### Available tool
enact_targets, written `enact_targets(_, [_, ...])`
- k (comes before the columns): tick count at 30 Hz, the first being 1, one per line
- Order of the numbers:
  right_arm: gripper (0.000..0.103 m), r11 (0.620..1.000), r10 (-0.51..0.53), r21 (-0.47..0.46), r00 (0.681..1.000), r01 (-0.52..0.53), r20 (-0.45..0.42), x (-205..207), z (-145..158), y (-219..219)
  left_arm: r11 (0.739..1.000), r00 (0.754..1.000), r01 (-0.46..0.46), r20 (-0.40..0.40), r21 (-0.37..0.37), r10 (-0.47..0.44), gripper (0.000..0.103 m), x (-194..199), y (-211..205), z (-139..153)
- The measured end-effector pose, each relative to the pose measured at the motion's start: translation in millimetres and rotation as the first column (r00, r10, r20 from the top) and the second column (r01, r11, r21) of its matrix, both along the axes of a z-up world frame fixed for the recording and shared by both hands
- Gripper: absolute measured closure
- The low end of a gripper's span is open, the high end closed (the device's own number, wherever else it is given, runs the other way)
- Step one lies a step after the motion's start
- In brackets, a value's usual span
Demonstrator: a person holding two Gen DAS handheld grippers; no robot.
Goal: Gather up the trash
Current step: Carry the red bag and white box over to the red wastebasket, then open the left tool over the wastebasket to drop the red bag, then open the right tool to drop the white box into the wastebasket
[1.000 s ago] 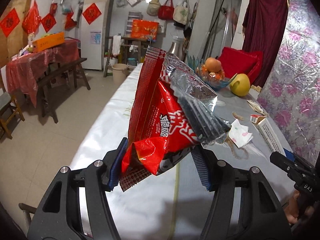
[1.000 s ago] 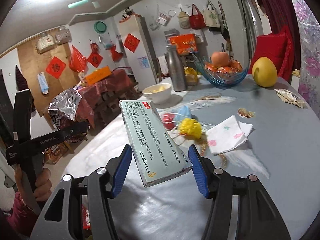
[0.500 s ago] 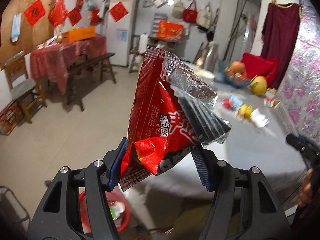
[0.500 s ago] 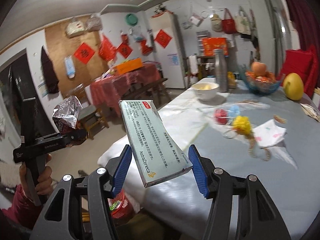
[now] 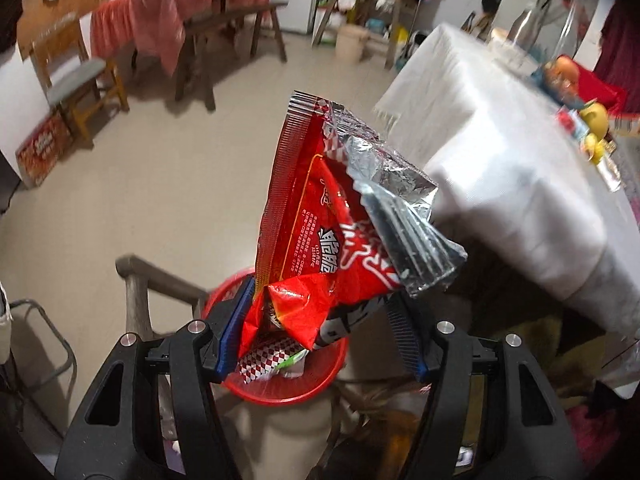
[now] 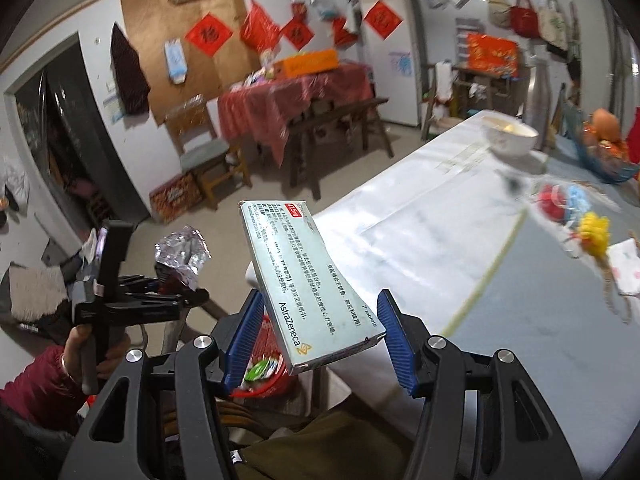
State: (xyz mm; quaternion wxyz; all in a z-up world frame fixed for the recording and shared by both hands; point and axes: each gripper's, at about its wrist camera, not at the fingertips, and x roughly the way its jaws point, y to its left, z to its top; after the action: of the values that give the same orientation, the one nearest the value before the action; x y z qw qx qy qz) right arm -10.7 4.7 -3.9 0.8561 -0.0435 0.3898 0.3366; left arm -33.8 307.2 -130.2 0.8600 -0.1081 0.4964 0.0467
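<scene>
A torn red and silver snack bag (image 5: 320, 216) stands between the blue pads of my left gripper (image 5: 320, 300). Its jaws are opening, though the pads still touch the bag's crumpled lower end. Directly below sits a red trash bin (image 5: 288, 384) with wrappers inside. My right gripper (image 6: 320, 304) is shut on a pale green medicine box (image 6: 304, 272), held tilted by its lower end. In the right wrist view the left gripper (image 6: 188, 298) and its bag (image 6: 182, 250) hang to the left, held by a hand (image 6: 86, 344). The bin (image 6: 260, 390) peeks out below the box.
The cloth-covered table (image 5: 500, 160) lies to the right, with a white bowl (image 6: 510, 136), a yellow pom-pom (image 6: 596, 228), a tissue (image 6: 628, 268) and a fruit bowl (image 6: 604, 160). A wooden chair frame (image 5: 136, 280) stands beside the bin. Tiled floor stretches beyond.
Both grippers swung left, off the table, and tilted downward. The red bin came into view and now lies right under the left gripper. Both items stayed in their grippers.
</scene>
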Motion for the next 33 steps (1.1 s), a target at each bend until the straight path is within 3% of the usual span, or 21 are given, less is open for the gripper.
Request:
enact_targets(3, [0.045, 0.999, 0.029, -0.022, 0.999, -0.029, -0.028, 0.0, -8.9, 20.0, 1.000, 0.998, 0.010, -0.058, -0.020, -0.011, 0.039, 2.5, 1.9, -22.7])
enact_targets(8, [0.045, 0.995, 0.074, -0.060, 0.995, -0.079, -0.069, -0.2, -22.8, 49.1, 1.000, 0.991, -0.013, -0.136, -0.016, 0.010, 0.018, 2.8, 12.6, -48.9])
enact_targets(16, [0.045, 0.981, 0.148, -0.108, 0.981, -0.162, -0.124, -5.6, -42.9, 95.9, 0.993, 0.989, -0.118, -0.089, -0.004, 0.117, 0.008, -7.2, 51.5, -37.3])
enact_targets(22, [0.045, 0.963, 0.207, -0.140, 0.963, -0.232, -0.172, -9.7, -59.8, 126.7, 0.980, 0.979, -0.195, -0.057, 0.027, 0.196, 0.007, -9.6, 78.7, -25.0])
enact_targets(30, [0.044, 0.934, 0.289, -0.150, 0.933, -0.323, -0.215, -13.7, -74.3, 177.3, 0.966, 0.966, -0.258, -0.038, -0.008, 0.258, 0.007, -15.4, 104.5, -17.4])
enact_targets(33, [0.021, 0.930, 0.301, -0.145, 0.926, -0.338, -0.226, -12.8, -78.0, 189.5, 0.963, 0.962, -0.271, -0.025, -0.004, 0.270, 0.007, -17.3, 107.7, -12.4])
